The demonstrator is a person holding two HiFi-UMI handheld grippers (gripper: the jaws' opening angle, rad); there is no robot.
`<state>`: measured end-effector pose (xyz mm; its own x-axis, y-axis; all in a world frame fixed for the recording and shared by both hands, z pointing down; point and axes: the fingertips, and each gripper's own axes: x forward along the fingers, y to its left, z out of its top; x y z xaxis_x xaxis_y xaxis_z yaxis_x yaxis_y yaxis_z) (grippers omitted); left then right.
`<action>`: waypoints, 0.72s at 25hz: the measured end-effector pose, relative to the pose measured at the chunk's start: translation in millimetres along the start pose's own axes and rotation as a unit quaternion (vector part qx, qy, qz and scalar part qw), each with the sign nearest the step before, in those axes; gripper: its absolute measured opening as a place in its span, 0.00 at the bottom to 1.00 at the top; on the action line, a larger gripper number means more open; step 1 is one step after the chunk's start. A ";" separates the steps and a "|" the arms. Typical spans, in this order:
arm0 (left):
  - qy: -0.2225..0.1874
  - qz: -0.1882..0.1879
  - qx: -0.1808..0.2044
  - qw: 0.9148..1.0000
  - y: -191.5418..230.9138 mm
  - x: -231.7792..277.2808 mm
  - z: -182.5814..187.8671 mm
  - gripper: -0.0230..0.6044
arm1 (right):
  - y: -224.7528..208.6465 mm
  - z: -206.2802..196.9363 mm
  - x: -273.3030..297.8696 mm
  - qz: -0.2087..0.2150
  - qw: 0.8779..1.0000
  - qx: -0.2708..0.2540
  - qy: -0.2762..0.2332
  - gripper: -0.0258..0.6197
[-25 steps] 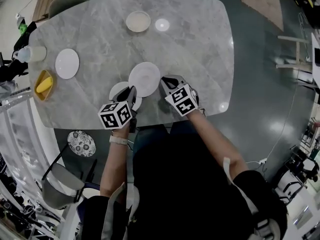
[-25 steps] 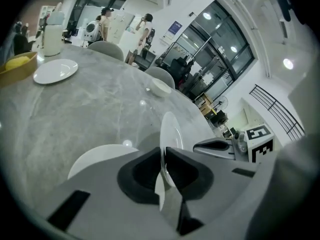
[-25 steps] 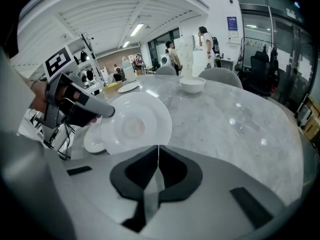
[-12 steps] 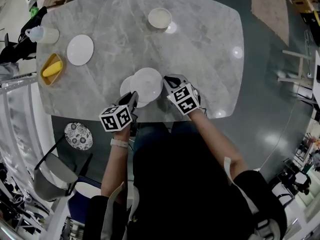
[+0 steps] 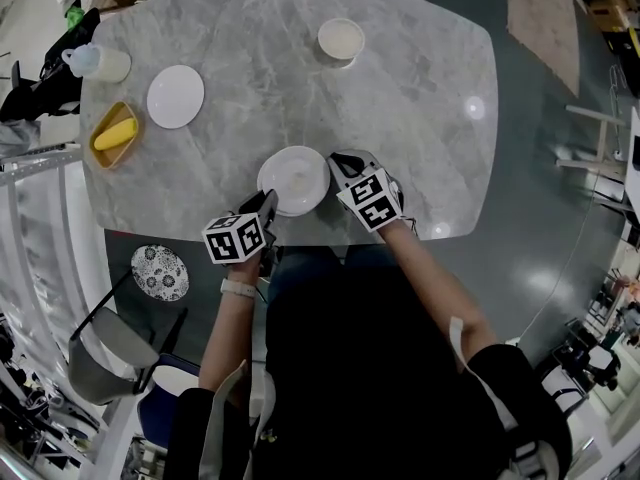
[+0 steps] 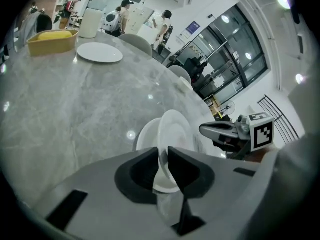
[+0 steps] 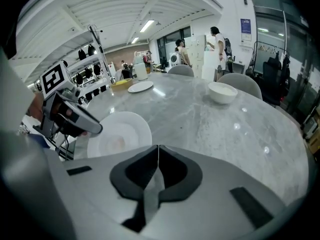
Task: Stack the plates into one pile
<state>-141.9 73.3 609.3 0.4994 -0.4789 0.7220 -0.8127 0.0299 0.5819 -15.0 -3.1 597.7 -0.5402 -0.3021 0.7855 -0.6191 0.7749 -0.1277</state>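
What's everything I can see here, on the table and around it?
Table: one, grey marble, centre.
Stacked plates: two, white, near edge.
Single plate: one, white, left side.
Bowl: one, cream, far side.
Dish: one, yellow, something yellow inside, left edge.
Container: one, white, far left corner.
Patterned disc: one, black-and-white, off the table, lower left.
Left gripper: one, grey, jaws opening, top plate rim between them.
Right gripper: one, grey, shut, empty, right of stack.

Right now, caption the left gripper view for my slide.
Left gripper opening its jaws around the rim of the upper plate, over a lower plate on the table.
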 end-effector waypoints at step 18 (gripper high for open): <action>0.048 0.011 0.104 0.993 18.9 -7.5 -2.6 0.24 | 12.6 25.7 14.9 -0.011 1.000 -0.009 0.010 0.07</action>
<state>-160.3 79.8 615.8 0.4996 -0.3943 0.7713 -0.8628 -0.1474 0.4835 -45.5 -12.1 592.2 -0.5147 -0.3076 0.8003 -0.6200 0.7782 -0.0997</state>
